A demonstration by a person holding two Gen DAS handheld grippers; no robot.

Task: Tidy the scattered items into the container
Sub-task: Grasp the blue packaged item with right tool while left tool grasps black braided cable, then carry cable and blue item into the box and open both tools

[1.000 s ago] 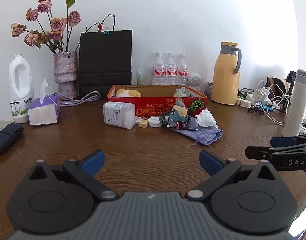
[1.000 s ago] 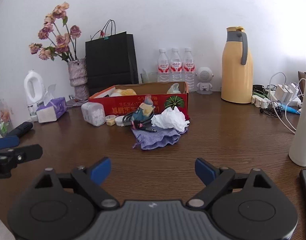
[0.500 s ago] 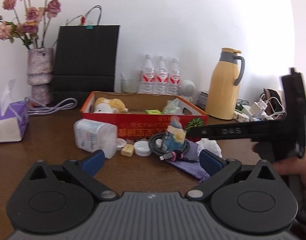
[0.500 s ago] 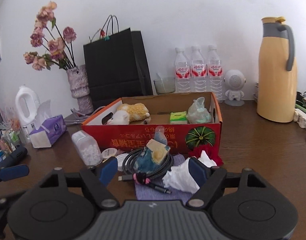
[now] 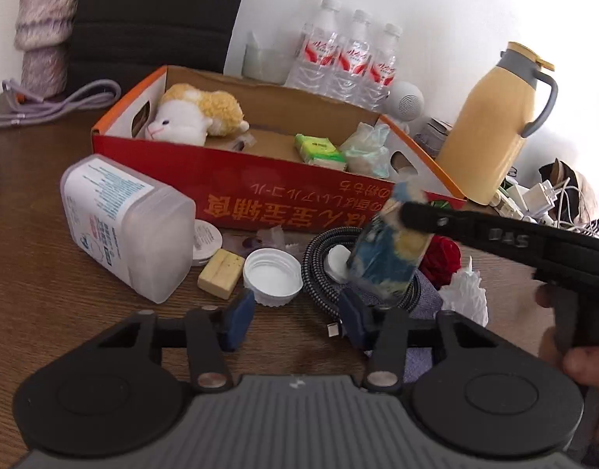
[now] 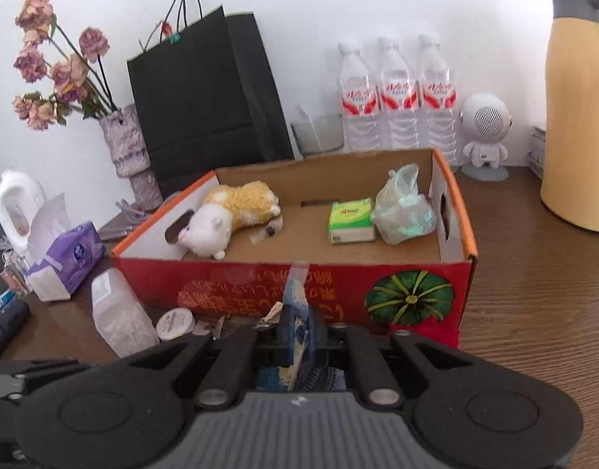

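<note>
A red cardboard box holds a plush toy, a green tissue pack and a plastic bag. In front of it lie a clear jar, a white cap, a yellow block, a coiled cable, a purple cloth and crumpled tissue. My right gripper is shut on a blue and yellow packet. My left gripper is open, just before the cap and cable.
A black bag, a vase of flowers, three water bottles, a yellow jug, a white speaker figure and a tissue box stand around. Chargers and cables lie at the right.
Both grippers moved forward to the pile in front of the box. My right gripper closed on the blue and yellow packet. My left gripper narrowed somewhat.
</note>
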